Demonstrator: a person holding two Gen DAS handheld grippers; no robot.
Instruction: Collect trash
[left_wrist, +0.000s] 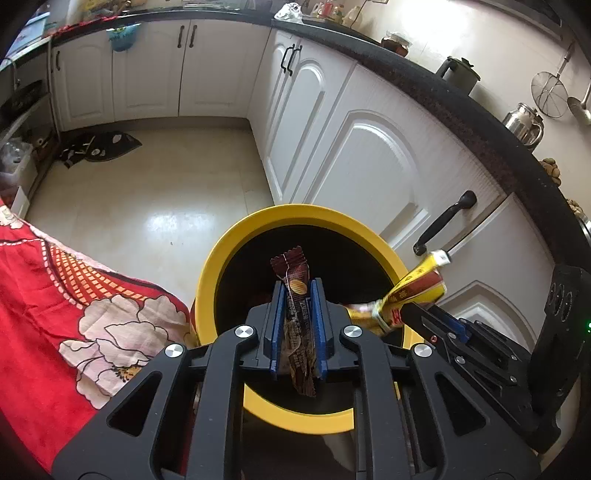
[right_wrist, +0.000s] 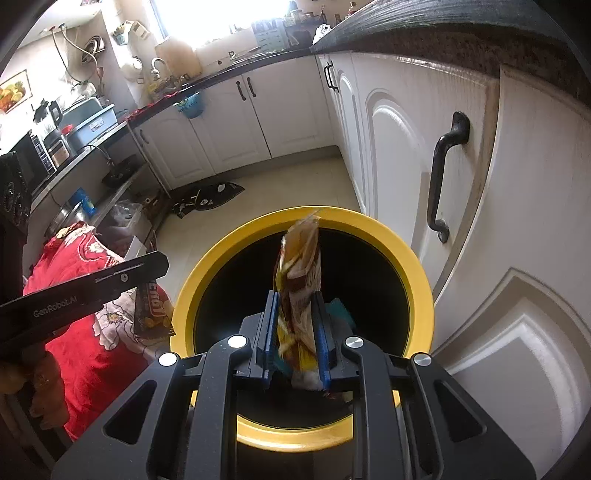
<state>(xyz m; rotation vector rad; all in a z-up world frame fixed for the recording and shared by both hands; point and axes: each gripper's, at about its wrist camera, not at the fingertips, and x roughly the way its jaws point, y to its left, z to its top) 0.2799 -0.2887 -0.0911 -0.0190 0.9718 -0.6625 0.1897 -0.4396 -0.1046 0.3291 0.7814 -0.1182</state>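
Left wrist: left claw (left_wrist: 298, 286) pinches brown wrapper (left_wrist: 295, 295) over yellow bin (left_wrist: 229, 243).

Light: bright daylight from the window (right_wrist: 221, 18) at the top of the right wrist view, blown out white.
Glare: pale sheen on the floor (left_wrist: 166, 225).
Shadow: bin (left_wrist: 258, 229) interior near black.
Distortion: strong fisheye bending; dark corners.
Blur: yellow wrapper (right_wrist: 301, 258) slightly smeared.

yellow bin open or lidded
Open: the yellow bin has no lid on it, and its dark inside shows below both held wrappers.
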